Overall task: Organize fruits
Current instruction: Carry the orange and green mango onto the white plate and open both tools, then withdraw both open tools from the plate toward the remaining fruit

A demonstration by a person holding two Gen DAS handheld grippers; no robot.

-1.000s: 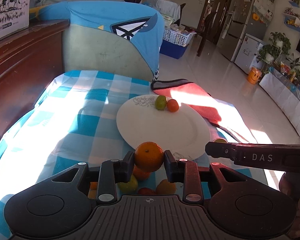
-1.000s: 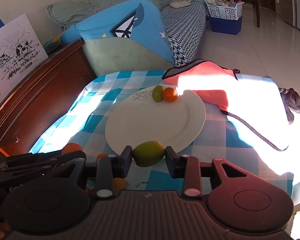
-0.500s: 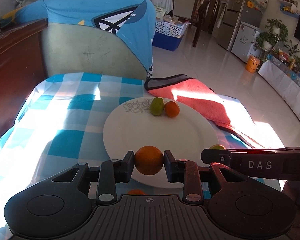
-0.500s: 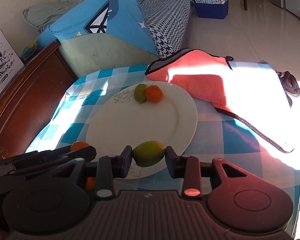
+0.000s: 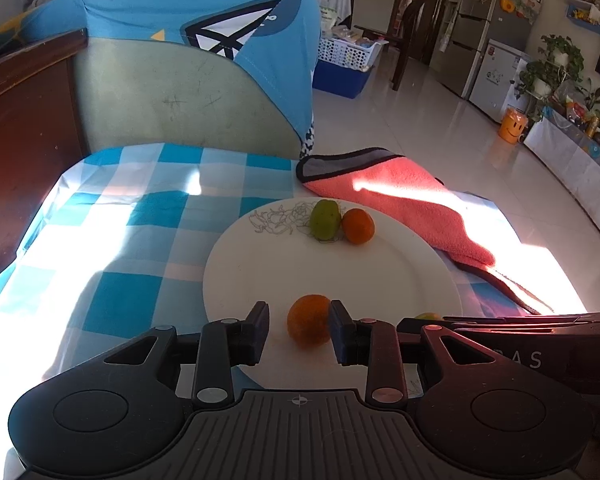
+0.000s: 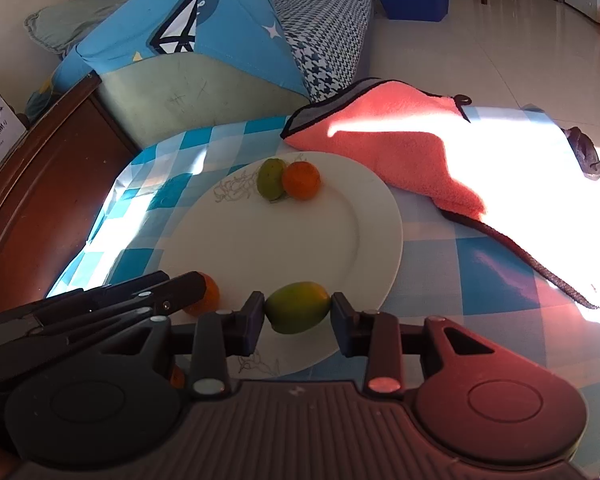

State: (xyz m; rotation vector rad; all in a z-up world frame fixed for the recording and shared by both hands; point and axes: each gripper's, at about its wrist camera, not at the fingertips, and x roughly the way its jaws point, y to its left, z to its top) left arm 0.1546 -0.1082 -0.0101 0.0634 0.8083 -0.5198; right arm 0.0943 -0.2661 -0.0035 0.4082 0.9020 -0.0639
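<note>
A white plate (image 5: 260,264) lies on the blue checked cloth, with a green fruit (image 5: 325,219) and a small orange (image 5: 358,226) side by side at its far rim. My left gripper (image 5: 299,332) is over the plate's near edge, jaws opening. An orange (image 5: 308,320) rests on the plate between them, with a clear gap to the left finger (image 5: 258,330). My right gripper (image 6: 298,318) is over the near right rim (image 6: 380,240), jaws starting to open. Both its pads still touch a green-yellow fruit (image 6: 297,307). The left gripper's fingers (image 6: 180,286) show beside it.
A pink towel (image 6: 400,148) drapes over the table's far right. A sofa arm under a blue cloth (image 5: 204,40) stands behind the table, dark wooden furniture (image 5: 16,140) to the left. Another orange fruit (image 6: 176,376) peeks out under my right gripper.
Both grippers moved forward and down over the plate. The left jaws have parted from the orange, which now sits on the plate. The right gripper still carries the green-yellow fruit.
</note>
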